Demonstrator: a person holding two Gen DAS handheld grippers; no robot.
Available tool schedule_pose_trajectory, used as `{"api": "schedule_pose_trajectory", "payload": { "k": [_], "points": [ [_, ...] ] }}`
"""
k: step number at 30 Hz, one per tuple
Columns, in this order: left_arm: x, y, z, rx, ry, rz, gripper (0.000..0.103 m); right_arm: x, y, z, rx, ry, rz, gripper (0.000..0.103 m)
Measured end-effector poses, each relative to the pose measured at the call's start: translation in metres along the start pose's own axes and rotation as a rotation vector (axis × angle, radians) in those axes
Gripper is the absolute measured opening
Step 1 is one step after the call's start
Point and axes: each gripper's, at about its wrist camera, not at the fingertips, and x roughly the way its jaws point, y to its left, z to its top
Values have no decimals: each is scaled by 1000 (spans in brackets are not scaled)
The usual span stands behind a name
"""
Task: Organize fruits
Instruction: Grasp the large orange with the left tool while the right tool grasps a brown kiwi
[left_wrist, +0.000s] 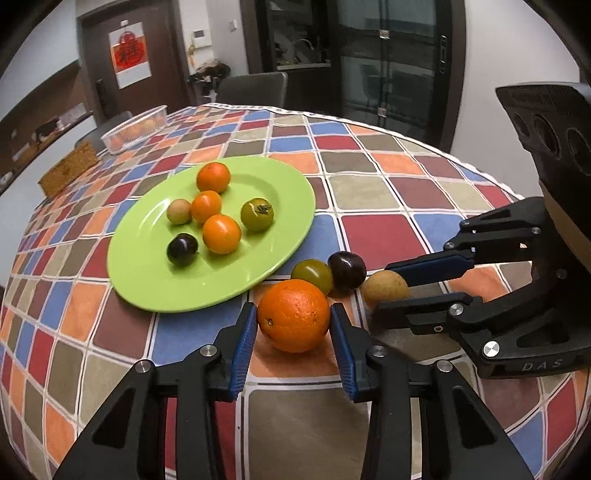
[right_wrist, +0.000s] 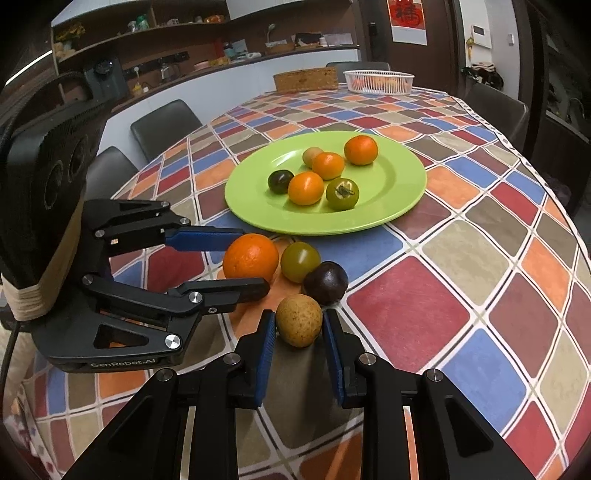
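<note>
A green plate (left_wrist: 288, 206) (right_wrist: 399, 184) holds several fruits: three small oranges, a green tomato, a dark plum and a tan fruit. On the cloth beside it lie a large orange (left_wrist: 293, 315) (right_wrist: 250, 260), a green tomato (left_wrist: 312, 275) (right_wrist: 300, 261), a dark plum (left_wrist: 347, 269) (right_wrist: 327, 283) and a tan round fruit (left_wrist: 386, 287) (right_wrist: 299, 320). My left gripper (left_wrist: 293, 321) (right_wrist: 255, 260) has its pads against both sides of the large orange. My right gripper (right_wrist: 299, 325) (left_wrist: 388, 290) has its pads against both sides of the tan fruit. Both fruits rest on the table.
The table wears a checked cloth (left_wrist: 369, 177). A white basket (left_wrist: 135, 129) (right_wrist: 378, 81) with oranges and a wicker box (left_wrist: 68, 171) (right_wrist: 304, 79) stand at the far end. Dark chairs (right_wrist: 166, 123) stand around the table.
</note>
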Motion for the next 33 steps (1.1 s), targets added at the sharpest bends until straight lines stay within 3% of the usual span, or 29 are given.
{"api": "schedule_pose_trajectory", "payload": {
  "k": [20, 33],
  "points": [
    [-69, -19, 13, -66, -98, 95, 39, -55, 9, 15, -32, -129, -6, 27],
    [-89, 0, 43, -139, -121, 183, 39, -74, 4, 55, -47, -185, 5, 27]
  ]
}}
